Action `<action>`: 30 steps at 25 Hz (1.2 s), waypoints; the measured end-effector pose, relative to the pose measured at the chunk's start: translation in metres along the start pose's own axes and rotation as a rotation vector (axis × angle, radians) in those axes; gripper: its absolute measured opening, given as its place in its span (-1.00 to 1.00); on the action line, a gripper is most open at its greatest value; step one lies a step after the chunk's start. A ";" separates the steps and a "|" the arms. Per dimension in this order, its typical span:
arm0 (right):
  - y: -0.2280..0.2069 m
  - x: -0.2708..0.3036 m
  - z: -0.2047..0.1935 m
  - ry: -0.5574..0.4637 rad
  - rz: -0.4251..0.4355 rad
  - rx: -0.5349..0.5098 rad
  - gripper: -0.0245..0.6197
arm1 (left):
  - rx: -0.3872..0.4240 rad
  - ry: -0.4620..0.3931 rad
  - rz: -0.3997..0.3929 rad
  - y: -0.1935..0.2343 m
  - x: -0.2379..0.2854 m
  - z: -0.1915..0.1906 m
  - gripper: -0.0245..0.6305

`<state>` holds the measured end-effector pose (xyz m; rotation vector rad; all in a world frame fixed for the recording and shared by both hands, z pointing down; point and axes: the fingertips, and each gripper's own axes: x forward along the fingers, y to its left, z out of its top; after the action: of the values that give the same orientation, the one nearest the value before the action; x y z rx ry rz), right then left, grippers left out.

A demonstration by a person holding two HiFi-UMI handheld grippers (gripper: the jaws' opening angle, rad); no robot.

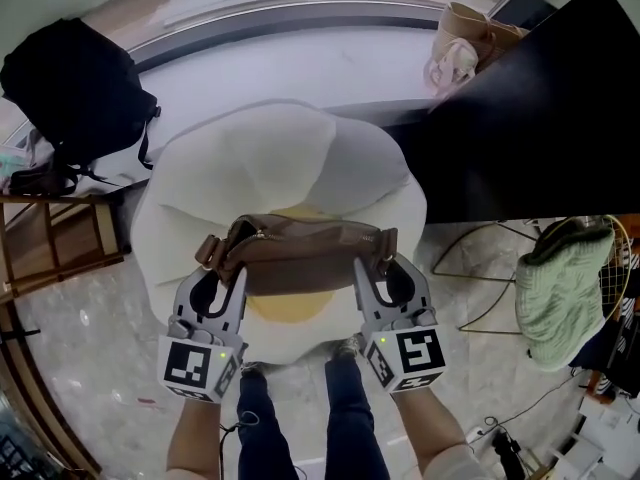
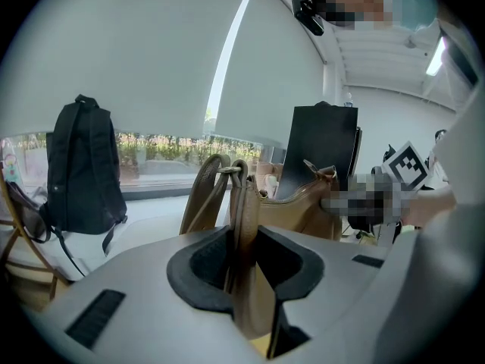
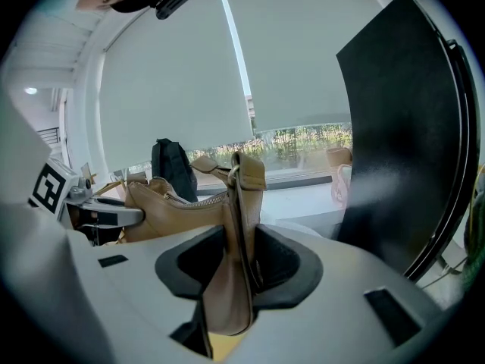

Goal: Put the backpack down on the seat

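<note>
White egg-shaped seat (image 1: 280, 158) below; L gripper (image 1: 222, 276) & R gripper (image 1: 383, 273) each clamped on brown bag (image 1: 300, 253) ends

A green knitted cloth (image 1: 562, 290) lies near a large black board (image 1: 560, 118).

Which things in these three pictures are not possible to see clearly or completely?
1. Head view: the brown bag hides its own underside, so contact with the seat cannot be told.
2. Left gripper view: a mosaic patch covers the bag's far end.
3. Head view: the black panel hides part of the beige tote.
</note>
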<state>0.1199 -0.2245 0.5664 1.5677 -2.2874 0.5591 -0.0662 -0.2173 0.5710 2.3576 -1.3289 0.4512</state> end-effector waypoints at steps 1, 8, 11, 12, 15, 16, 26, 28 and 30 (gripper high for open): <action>-0.001 0.003 -0.005 0.002 0.002 0.000 -0.46 | -0.001 0.001 0.001 0.001 0.002 -0.005 -0.61; -0.008 0.014 -0.035 0.021 0.003 0.004 -0.46 | -0.011 0.015 0.003 0.001 0.016 -0.033 -0.61; -0.012 0.021 -0.047 0.022 0.008 0.003 -0.46 | -0.010 0.020 0.004 0.003 0.025 -0.045 -0.61; -0.014 0.023 -0.052 0.022 0.009 0.003 -0.46 | -0.011 0.022 0.004 0.003 0.028 -0.050 -0.61; -0.018 0.031 -0.066 0.031 0.008 0.005 -0.46 | -0.016 0.029 0.010 0.005 0.037 -0.064 -0.61; -0.018 0.033 -0.070 0.035 0.010 0.004 -0.46 | -0.019 0.030 0.012 0.006 0.038 -0.068 -0.61; -0.023 0.055 -0.102 0.062 0.022 0.011 -0.46 | -0.014 0.056 0.019 0.017 0.058 -0.098 -0.61; -0.025 0.060 -0.108 0.065 0.020 0.012 -0.46 | -0.011 0.060 0.017 0.018 0.063 -0.103 -0.61; -0.028 0.065 -0.113 0.069 0.019 0.012 -0.46 | -0.011 0.066 0.015 0.020 0.068 -0.109 -0.61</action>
<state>0.1270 -0.2318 0.6997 1.5104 -2.2540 0.6231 -0.0582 -0.2237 0.7011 2.3051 -1.3170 0.5198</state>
